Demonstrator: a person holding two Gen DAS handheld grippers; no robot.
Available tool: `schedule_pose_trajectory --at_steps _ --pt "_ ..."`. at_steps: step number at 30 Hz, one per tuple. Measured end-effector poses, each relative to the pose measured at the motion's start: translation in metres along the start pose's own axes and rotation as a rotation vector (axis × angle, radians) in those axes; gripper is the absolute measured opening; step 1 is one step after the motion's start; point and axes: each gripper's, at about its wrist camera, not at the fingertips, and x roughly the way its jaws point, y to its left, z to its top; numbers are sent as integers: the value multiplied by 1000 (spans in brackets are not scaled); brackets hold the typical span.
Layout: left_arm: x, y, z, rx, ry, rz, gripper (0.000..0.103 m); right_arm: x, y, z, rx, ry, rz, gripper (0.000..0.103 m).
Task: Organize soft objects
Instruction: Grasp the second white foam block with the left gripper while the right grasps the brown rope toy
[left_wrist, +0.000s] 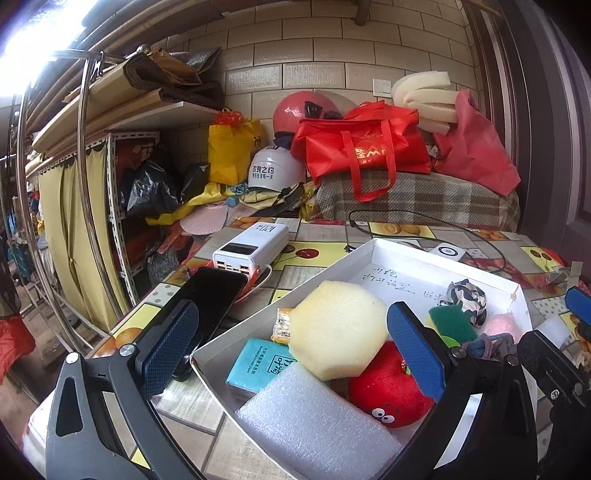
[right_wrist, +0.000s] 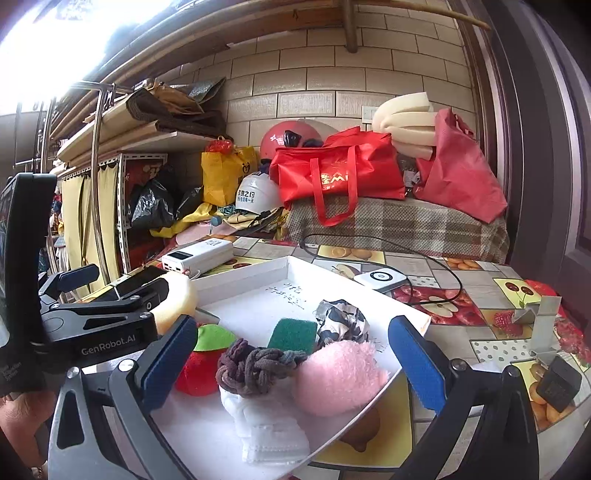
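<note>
A white shallow box (left_wrist: 373, 248) (right_wrist: 284, 263) on the table holds soft things: a yellow sponge (left_wrist: 338, 328), a white foam block (left_wrist: 314, 421), a red plush strawberry (left_wrist: 388, 391) (right_wrist: 197, 369), a teal tissue pack (left_wrist: 258, 363), a green scouring pad (left_wrist: 452, 321) (right_wrist: 293, 334), a patterned cloth ball (left_wrist: 466, 299) (right_wrist: 341, 321), a pink fluffy piece (right_wrist: 338, 376), a dark knotted cloth (right_wrist: 255, 365) and a white folded mask (right_wrist: 266, 432). My left gripper (left_wrist: 295, 347) is open over the box's near left part. My right gripper (right_wrist: 291, 362) is open over its near right part, empty.
A black phone (left_wrist: 207, 306) and a white power bank (left_wrist: 251, 245) (right_wrist: 197, 256) lie left of the box. A small white charger (right_wrist: 380, 278) with a black cable lies behind it. Red bags (left_wrist: 364, 147), helmets and shelves crowd the back. A dark small block (right_wrist: 557, 380) sits at right.
</note>
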Motion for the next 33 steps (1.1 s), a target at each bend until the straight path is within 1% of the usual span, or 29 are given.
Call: schedule_pose_trajectory --at_steps 3,5,9,13,15,17,19,22,24,26,28,29,30,32,33 --pt "-13 -4 -3 5 -35 -4 103 -8 -6 -2 16 -4 3 103" --pt "-23 -10 -5 20 -55 -22 103 -13 -11 -4 18 2 -9 103" --pt "-35 -26 -9 44 -42 -104 103 -28 -36 -10 37 8 -65 103" --pt "-50 -47 -13 76 -38 -191 103 -41 -83 -17 62 47 -146 103" --pt "-55 -61 -15 102 -28 -243 103 -42 -116 -21 140 124 -138 103" --pt "-60 -77 -16 133 -15 -301 103 -34 -141 -31 139 244 -173 103" --pt "-61 -95 -18 167 14 -365 103 -30 -163 -40 172 321 -171 103" --pt "-61 -128 -20 224 63 -432 103 -21 -178 -51 202 421 -147 102" --pt "-60 -149 -22 258 90 -459 103 -17 -172 -54 185 454 -116 86" --pt "-56 -168 -23 286 119 -478 103 -13 -159 -54 122 481 -96 79" --pt "-49 -185 -23 314 146 -485 103 -5 -148 -60 55 548 -97 70" --pt "-45 -193 -24 327 160 -485 103 -3 -146 -63 43 573 -83 59" --pt "-42 -200 -24 337 173 -488 103 -8 -146 -63 40 559 -78 39" --pt "-34 -214 -23 357 191 -497 103 -20 -151 -66 19 553 -97 33" --pt "-31 -222 -23 371 198 -499 103 -28 -158 -68 31 548 -103 31"
